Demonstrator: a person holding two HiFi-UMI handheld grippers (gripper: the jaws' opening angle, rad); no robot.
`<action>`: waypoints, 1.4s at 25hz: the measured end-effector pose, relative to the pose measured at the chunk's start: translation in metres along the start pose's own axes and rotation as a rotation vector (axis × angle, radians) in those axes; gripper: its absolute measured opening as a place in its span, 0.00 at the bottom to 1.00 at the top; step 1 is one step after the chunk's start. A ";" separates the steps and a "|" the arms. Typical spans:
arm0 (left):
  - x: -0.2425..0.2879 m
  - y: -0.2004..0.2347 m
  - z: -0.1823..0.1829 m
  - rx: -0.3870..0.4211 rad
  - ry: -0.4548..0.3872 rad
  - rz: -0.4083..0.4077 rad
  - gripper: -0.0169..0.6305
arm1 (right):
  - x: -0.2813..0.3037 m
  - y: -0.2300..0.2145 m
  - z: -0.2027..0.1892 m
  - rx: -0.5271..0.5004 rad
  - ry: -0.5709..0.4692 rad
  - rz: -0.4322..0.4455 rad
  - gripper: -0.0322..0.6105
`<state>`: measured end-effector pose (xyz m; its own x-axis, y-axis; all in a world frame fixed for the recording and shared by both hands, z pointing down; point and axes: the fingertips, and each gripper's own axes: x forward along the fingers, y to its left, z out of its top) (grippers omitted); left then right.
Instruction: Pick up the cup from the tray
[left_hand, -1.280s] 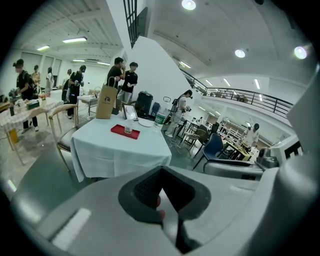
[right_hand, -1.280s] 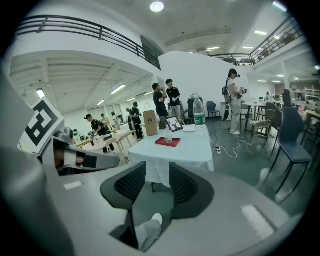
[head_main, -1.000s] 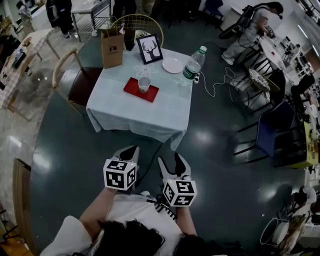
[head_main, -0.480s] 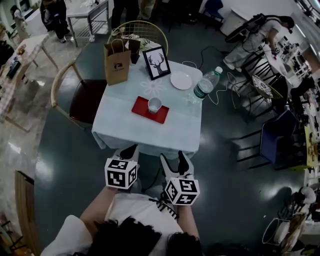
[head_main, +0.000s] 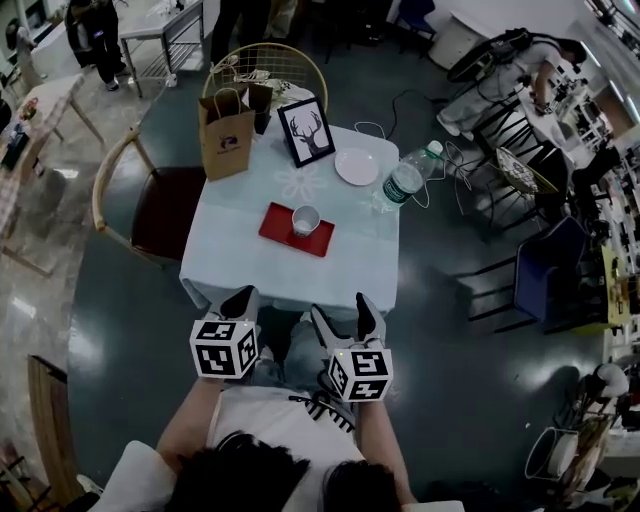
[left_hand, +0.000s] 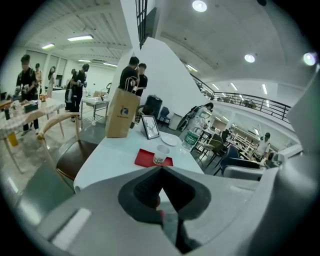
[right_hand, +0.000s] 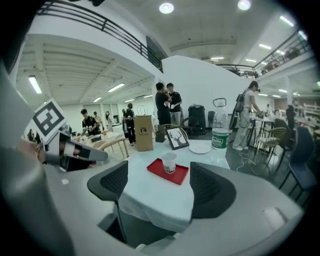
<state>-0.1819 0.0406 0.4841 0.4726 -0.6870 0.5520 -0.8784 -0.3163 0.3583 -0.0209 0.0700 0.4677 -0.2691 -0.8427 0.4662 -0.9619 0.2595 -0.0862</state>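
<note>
1. Nearest the person's body, the left claw (left_hand: 161, 169) has its dark pads pressed together at the tips, with nothing caught between them.
2. Just beside it, the right claw (right_hand: 160, 186) stands wide apart. Its jaws have just been opening and hold nothing (the cup shows through the gap, but well beyond it).
3. Both claws hover in front of the near edge of the square worktop draped in white cloth (head_main: 240, 270).
4. Near the worktop's middle lies the flat red tray (head_main: 278, 222). The white paper cup (head_main: 305, 219) stands upright on the tray's right half.
5. Past the tray sit a round white plate (head_main: 356, 166) and, at the right edge, a clear plastic bottle with a green label (head_main: 402, 180).
6. At the far side stand a brown paper bag with handles (head_main: 226, 140) and a black-framed deer picture (head_main: 306, 131), side by side.
7. A wooden armchair with a dark red seat (head_main: 165, 205) waits at the worktop's left.
</note>
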 end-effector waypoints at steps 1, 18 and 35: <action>0.001 0.004 0.002 -0.006 -0.002 0.009 0.03 | 0.008 0.001 0.001 -0.037 0.005 0.008 0.68; 0.074 0.037 0.031 -0.056 0.067 0.126 0.03 | 0.156 -0.022 0.005 -0.071 0.059 0.153 0.73; 0.152 0.048 0.042 -0.029 0.218 0.180 0.03 | 0.252 -0.041 -0.009 -0.147 0.132 0.257 0.75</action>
<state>-0.1550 -0.1061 0.5532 0.3159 -0.5725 0.7566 -0.9487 -0.1807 0.2594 -0.0490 -0.1491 0.5970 -0.4845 -0.6751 0.5563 -0.8435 0.5291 -0.0925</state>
